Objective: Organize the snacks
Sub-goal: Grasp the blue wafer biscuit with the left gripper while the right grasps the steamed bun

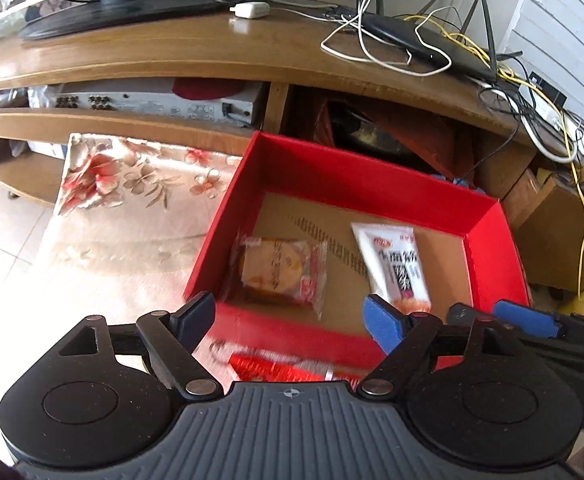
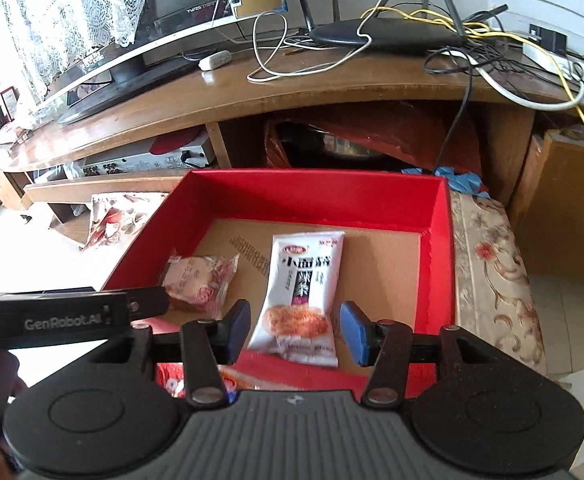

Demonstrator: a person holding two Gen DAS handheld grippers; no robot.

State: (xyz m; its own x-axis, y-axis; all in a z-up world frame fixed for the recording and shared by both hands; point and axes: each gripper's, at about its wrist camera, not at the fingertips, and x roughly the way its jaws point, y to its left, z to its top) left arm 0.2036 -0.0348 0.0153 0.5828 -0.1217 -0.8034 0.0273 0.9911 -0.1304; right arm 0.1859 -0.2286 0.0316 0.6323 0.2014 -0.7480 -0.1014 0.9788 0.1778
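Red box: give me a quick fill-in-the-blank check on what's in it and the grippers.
1. The red box holds ___ snack packets.
2. The white packet lies to the ___ of the clear-wrapped cake in the right wrist view.
3. The right gripper holds ___.
4. The box floor is lined with ___.

Missing words: two; right; nothing; cardboard

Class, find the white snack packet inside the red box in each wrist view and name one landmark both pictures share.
Left wrist view: white snack packet lies right of centre, right of the round cake packet.
Right wrist view: white snack packet sits at centre, low in the picture.
Shared landmark: the red box.
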